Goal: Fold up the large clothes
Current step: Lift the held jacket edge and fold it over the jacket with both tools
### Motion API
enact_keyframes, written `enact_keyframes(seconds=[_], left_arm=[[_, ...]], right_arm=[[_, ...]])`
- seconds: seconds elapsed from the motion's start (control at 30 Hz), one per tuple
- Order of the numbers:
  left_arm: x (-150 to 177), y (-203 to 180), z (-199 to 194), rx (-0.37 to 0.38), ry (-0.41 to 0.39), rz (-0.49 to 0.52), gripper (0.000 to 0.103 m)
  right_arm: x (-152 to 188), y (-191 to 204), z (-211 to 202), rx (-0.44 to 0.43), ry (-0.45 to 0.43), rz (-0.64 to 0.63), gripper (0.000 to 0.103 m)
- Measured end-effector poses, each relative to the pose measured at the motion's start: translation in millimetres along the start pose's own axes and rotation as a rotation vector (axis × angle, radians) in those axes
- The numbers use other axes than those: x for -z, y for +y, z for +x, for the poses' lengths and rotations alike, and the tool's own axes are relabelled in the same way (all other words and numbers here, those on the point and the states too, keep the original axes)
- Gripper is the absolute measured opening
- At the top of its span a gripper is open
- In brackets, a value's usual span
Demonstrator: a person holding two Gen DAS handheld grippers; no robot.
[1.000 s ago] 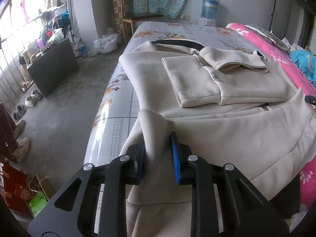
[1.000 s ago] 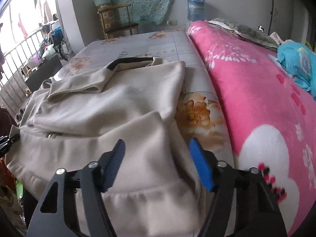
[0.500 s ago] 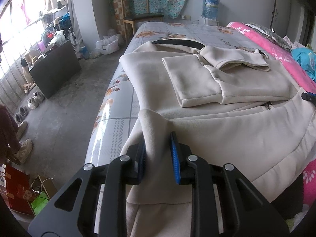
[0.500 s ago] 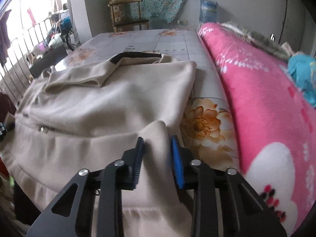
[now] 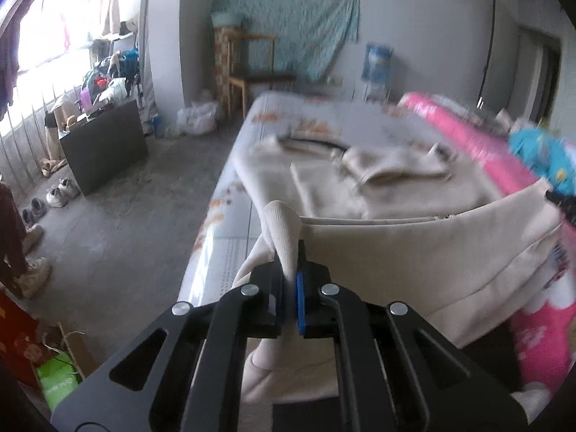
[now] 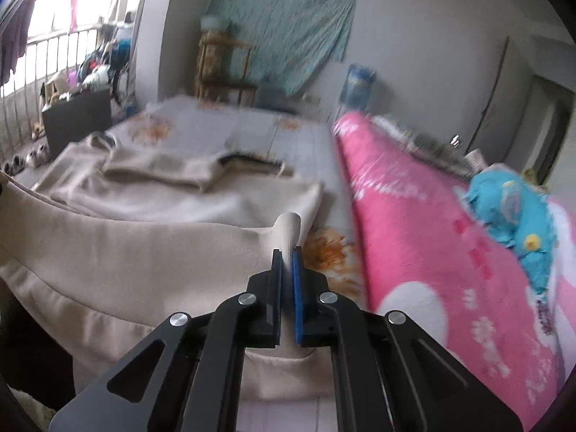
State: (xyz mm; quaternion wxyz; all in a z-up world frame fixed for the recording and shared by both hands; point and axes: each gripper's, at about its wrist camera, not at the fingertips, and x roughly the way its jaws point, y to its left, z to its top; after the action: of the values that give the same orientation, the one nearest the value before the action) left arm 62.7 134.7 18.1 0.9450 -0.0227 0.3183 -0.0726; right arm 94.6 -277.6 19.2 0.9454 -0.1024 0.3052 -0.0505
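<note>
A large beige jacket [image 5: 414, 252] lies on the bed [image 5: 223, 244] with its sleeves folded across the chest [image 5: 360, 180]. My left gripper [image 5: 289, 252] is closing tight on the ribbed left corner of the hem [image 5: 282, 223], which sticks up between the pads. My right gripper [image 6: 287, 255] is closing tight on the right corner of the hem [image 6: 288, 226]. Both corners are lifted off the mattress, and the hem band [image 6: 144, 248] hangs stretched between them. The collar end [image 6: 248, 160] lies flat farther up the bed.
A pink blanket [image 6: 432, 234] runs along the right of the bed with a blue garment [image 6: 511, 208] on it. On the floor to the left stand a black cabinet [image 5: 104, 144] and shoes [image 5: 57, 192]. A wooden chair [image 5: 252, 72] and water bottle [image 5: 376, 63] stand by the far wall.
The right jaws went from wide open to pinching the hem corner. The left jaws tightened on theirs. Both grippers rose and moved up the bed, lifting the hem.
</note>
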Motion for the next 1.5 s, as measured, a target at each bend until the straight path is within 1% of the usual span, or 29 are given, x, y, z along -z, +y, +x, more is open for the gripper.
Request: enact_keyframes(seconds=[0.07, 0.17, 0.3, 0.37, 0.47, 0.5, 0.57, 0.63, 0.67, 0.73, 0.77, 0.8, 0.83, 0.87, 0.9, 0.97, 1.0, 1.07, 1.1, 1.13, 1.17, 1.23, 1.27, 1.3, 1.33, 1.37, 1.43, 1.47, 1.5], left_arm=[[-8.5, 2.0, -17.1, 0.025, -0.038, -0.014, 0.005], [-36.3, 5.3, -33.8, 0.059, -0.108, -0.008, 0.005], [-80.8, 10.7, -24.7, 0.072, -0.169, 0.01, 0.005], [-104.1, 14.0, -8.2, 0.06, -0.183, 0.03, 0.005], [-145.1, 21.0, 41.0, 0.052, -0.158, 0.056, 0.005], [-154.4, 21.5, 55.9, 0.049, -0.141, 0.062, 0.005], [-170.8, 26.6, 93.6, 0.04, -0.097, 0.064, 0.005], [-180.5, 35.1, 144.3, 0.03, -0.016, 0.049, 0.005], [-179.3, 37.3, 162.8, 0.029, 0.02, 0.042, 0.005], [-170.8, 44.2, 213.6, 0.023, 0.142, 0.03, 0.008], [-162.7, 46.9, 239.2, -0.004, 0.213, 0.035, 0.012], [-157.0, 48.6, 252.0, -0.027, 0.251, 0.046, 0.017], [-150.8, 51.8, 261.3, -0.045, 0.275, 0.05, 0.022], [-148.5, 57.1, 261.9, -0.054, 0.273, 0.04, 0.029], [-149.1, 60.5, 256.0, -0.052, 0.254, 0.025, 0.031], [-152.8, 69.4, 233.7, -0.041, 0.202, -0.015, 0.031], [-154.7, 72.4, 226.8, -0.038, 0.186, -0.026, 0.031], [-154.0, 78.7, 195.8, -0.002, 0.135, -0.059, 0.031], [-153.1, 79.9, 185.5, 0.024, 0.124, -0.071, 0.031], [-148.1, 79.1, 171.6, 0.072, 0.116, -0.087, 0.031], [-140.6, 77.5, 159.3, 0.12, 0.121, -0.1, 0.031], [-123.9, 70.8, 143.4, 0.192, 0.153, -0.114, 0.031], [-116.0, 67.6, 137.8, 0.216, 0.168, -0.119, 0.031], [-100.2, 61.8, 134.5, 0.243, 0.205, -0.122, 0.031], [-89.5, 58.3, 135.3, 0.25, 0.23, -0.12, 0.031], [-75.8, 54.5, 138.5, 0.231, 0.258, -0.109, 0.031], [-57.6, 55.2, 147.3, 0.172, 0.298, -0.108, 0.031], [-49.1, 61.1, 150.2, 0.157, 0.313, -0.135, 0.031], [-46.3, 65.4, 148.0, 0.155, 0.309, -0.153, 0.031]], right_arm=[[-7.7, -4.3, -16.7, 0.007, -0.039, 0.018, 0.005], [-29.1, -13.7, -28.0, -0.011, -0.097, 0.053, 0.005], [-65.7, -25.7, -18.4, -0.021, -0.161, 0.077, 0.005], [-91.3, -35.6, 3.7, -0.042, -0.173, 0.101, 0.005], [-122.7, -46.7, 44.2, -0.089, -0.156, 0.136, 0.005], [-136.5, -49.1, 69.7, -0.105, -0.137, 0.146, 0.005], [-149.5, -46.4, 105.9, -0.12, -0.104, 0.151, 0.005], [-158.4, -39.8, 155.8, -0.129, -0.046, 0.149, 0.005], [-159.1, -35.0, 185.8, -0.135, -0.003, 0.146, 0.005], [-152.5, -24.5, 227.7, -0.133, 0.079, 0.131, 0.006], [-145.4, -19.3, 256.2, -0.139, 0.163, 0.121, 0.007], [-140.0, -16.4, 273.9, -0.126, 0.224, 0.117, 0.01], [-135.5, -16.2, 284.3, -0.107, 0.265, 0.112, 0.01], [-130.8, -18.2, 286.7, -0.09, 0.28, 0.114, 0.013], [-130.2, -22.4, 280.2, -0.086, 0.263, 0.122, 0.021], [-130.7, -34.1, 254.6, -0.045, 0.201, 0.134, 0.03], [-131.6, -38.9, 243.8, -0.03, 0.178, 0.134, 0.031], [-130.3, -47.4, 214.8, -0.019, 0.14, 0.137, 0.031], [-126.9, -50.9, 195.8, -0.046, 0.127, 0.147, 0.031], [-123.5, -52.8, 182.6, -0.076, 0.125, 0.158, 0.031], [-115.0, -53.3, 166.2, -0.12, 0.132, 0.171, 0.031], [-98.9, -53.5, 148.5, -0.181, 0.153, 0.182, 0.031], [-90.6, -54.1, 142.5, -0.21, 0.166, 0.192, 0.031], [-75.1, -51.9, 135.0, -0.258, 0.193, 0.219, 0.031], [-61.7, -49.9, 133.4, -0.291, 0.221, 0.237, 0.031], [-46.5, -46.7, 135.3, -0.303, 0.257, 0.249, 0.03], [-17.8, -45.1, 144.3, -0.268, 0.343, 0.264, 0.028], [-8.0, -45.1, 149.1, -0.249, 0.373, 0.274, 0.025], [0.6, -49.6, 149.4, -0.247, 0.377, 0.301, 0.025]])
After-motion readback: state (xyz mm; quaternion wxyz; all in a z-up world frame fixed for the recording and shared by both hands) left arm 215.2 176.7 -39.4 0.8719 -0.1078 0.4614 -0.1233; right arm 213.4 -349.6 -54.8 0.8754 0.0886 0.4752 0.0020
